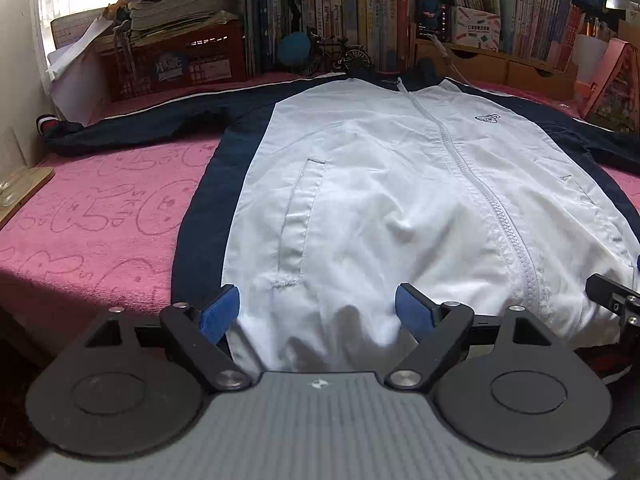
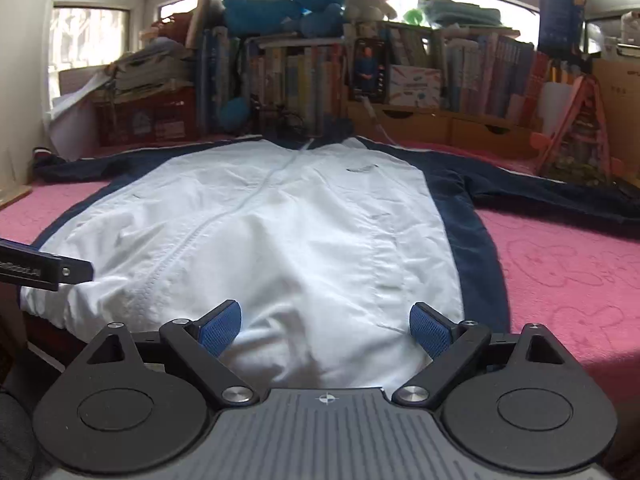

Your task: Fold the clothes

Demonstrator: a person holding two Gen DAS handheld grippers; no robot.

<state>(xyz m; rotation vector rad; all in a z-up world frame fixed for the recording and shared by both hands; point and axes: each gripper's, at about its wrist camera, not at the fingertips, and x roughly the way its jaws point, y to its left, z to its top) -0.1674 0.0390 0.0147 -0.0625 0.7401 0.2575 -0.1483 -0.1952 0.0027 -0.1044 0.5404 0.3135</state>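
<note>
A zipped jacket [image 1: 380,184] with a white front, navy sides and navy sleeves lies flat, front up, on a pink cloth [image 1: 100,216]. Both sleeves are spread out sideways, and its hem is nearest to me. My left gripper [image 1: 318,314] is open over the hem, left of the zip, below the pocket slit. Its blue pads [image 1: 220,312] stand wide apart with white fabric lying loose between them. In the right wrist view the jacket [image 2: 300,220] fills the middle. My right gripper [image 2: 326,328] is open over the hem, right of the zip, its pads not pressing the cloth.
Behind the jacket stand a red crate [image 1: 172,64] stacked with papers, rows of books [image 1: 352,20] and wooden drawers [image 2: 440,126]. Plush toys [image 2: 288,0] sit on top of the shelf. A pink box [image 1: 612,84] leans at the far right. A wooden board [image 1: 24,188] lies at the left edge.
</note>
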